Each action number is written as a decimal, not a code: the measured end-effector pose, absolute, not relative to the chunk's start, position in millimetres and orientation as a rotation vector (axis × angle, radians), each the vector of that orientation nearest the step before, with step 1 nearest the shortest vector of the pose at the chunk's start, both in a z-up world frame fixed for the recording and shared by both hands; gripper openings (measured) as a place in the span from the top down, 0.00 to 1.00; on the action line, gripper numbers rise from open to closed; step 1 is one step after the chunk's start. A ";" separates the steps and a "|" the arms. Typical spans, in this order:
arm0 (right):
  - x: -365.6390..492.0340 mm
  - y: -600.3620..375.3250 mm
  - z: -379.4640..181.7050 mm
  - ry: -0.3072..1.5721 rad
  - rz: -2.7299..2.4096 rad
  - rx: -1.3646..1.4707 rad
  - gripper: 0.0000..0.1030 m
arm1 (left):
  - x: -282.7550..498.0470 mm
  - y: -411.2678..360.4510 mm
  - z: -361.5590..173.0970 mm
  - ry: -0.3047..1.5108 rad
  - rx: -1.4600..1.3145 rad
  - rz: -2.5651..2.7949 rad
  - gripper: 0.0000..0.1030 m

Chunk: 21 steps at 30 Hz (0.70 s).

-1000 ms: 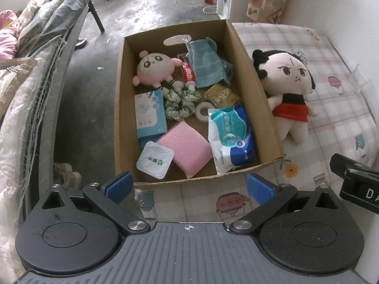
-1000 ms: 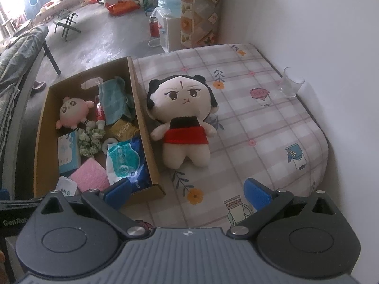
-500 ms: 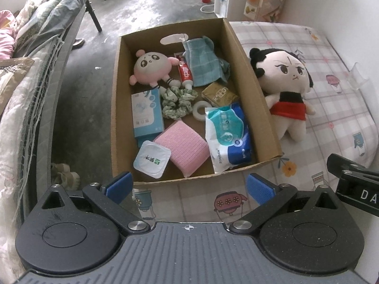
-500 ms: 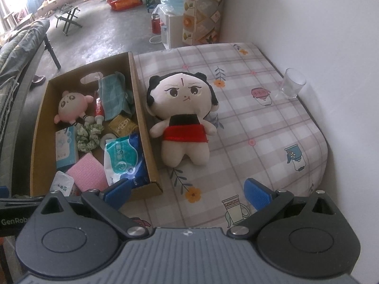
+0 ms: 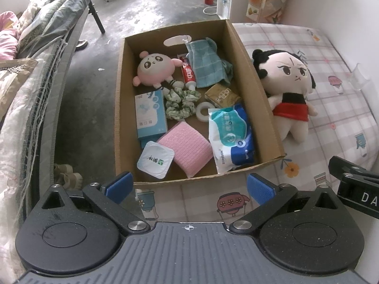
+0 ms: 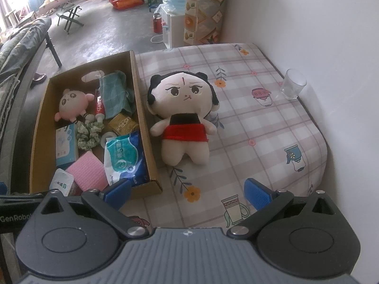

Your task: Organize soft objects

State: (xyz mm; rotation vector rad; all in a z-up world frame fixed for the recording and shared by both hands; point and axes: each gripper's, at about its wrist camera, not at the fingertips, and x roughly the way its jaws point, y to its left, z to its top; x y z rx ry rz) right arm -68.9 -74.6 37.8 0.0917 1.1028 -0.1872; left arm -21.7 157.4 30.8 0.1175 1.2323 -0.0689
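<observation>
While both of my claws hang above the near edge of the checked tablecloth [image 6: 267, 127], neither one grips anything: my left gripper [image 5: 189, 184] has its blue pads spread wide over the front wall of the cardboard box [image 5: 254, 75], and my right gripper [image 6: 187, 190] is just as fully released, with bare cloth between its fingers. Inside the box I see a pink plush toy [image 5: 154, 69] at the far left, a red toothpaste tube [image 5: 188, 73] beside it, and a teal cloth [image 5: 206, 65] partly lying over that tube. Nearer to me lie a green scrunchie [image 5: 180, 104], a white ring [image 5: 203, 111], a brown packet [image 5: 222, 94], a blue flat box [image 5: 150, 114], a pink sponge [image 5: 187, 146], a small sealed cup [image 5: 155, 159] touching the sponge, and a pack of wet wipes [image 5: 231, 139] against the right wall. Outside the box, just beside that wall, the black-haired doll [image 6: 183, 113] in a red skirt lies face up on the cloth. A clear glass [image 6: 292, 86] stands well apart near the white wall.
</observation>
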 end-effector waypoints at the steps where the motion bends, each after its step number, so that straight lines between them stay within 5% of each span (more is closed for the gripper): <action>1: -68.8 -74.3 38.0 1.103 -0.188 0.092 0.00 | -21.8 157.2 30.8 1.233 0.117 -0.068 0.00; 21: -70.9 -78.2 35.9 1.108 -0.186 0.083 0.00 | -23.7 156.3 28.5 1.235 0.125 -0.082 0.00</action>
